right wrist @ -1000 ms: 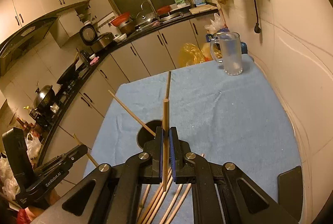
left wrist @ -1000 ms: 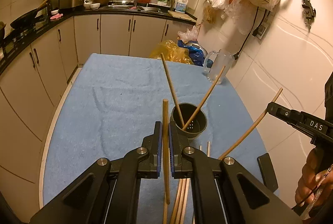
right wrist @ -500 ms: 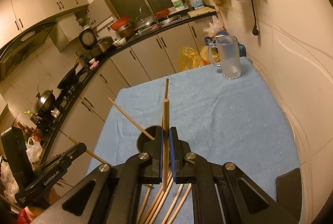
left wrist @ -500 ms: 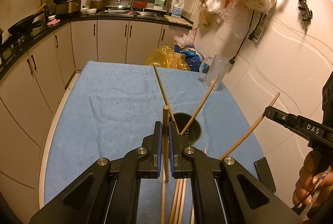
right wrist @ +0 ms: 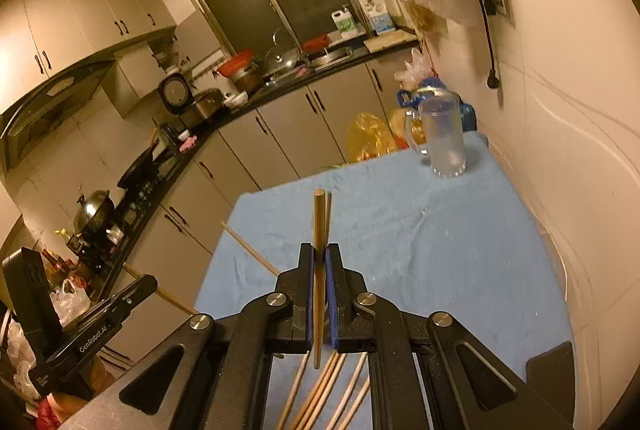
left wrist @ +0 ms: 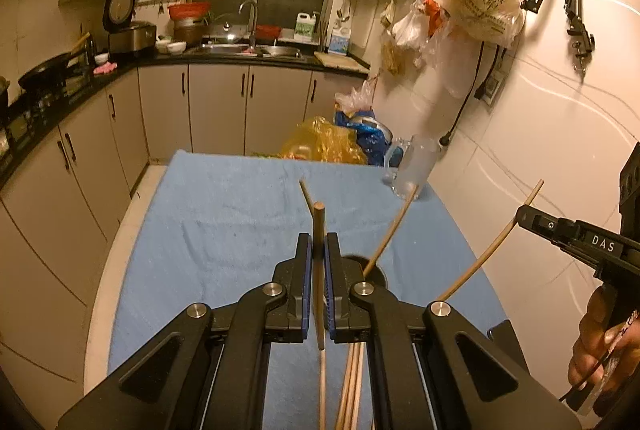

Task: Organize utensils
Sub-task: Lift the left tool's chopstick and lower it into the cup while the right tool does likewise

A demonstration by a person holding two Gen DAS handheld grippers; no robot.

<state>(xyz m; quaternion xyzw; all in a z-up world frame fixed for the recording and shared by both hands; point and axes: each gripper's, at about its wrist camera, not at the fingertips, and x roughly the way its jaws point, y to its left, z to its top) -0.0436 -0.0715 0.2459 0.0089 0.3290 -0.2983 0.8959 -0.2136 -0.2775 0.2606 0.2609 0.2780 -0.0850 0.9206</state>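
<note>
Grippers both clamped: my left gripper (left wrist: 318, 262) on one chopstick (left wrist: 318, 230), my right gripper (right wrist: 319, 266) on another chopstick (right wrist: 318, 226). Holder (left wrist: 374, 270) sat just right of left jaws, loose chopsticks (left wrist: 352, 382) near. Risk: crossed sticks colliding, tipping holder.

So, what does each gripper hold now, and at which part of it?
Each holds one wooden chopstick. The left gripper clamps its chopstick a little below the top end; the right gripper clamps its chopstick likewise.
</note>
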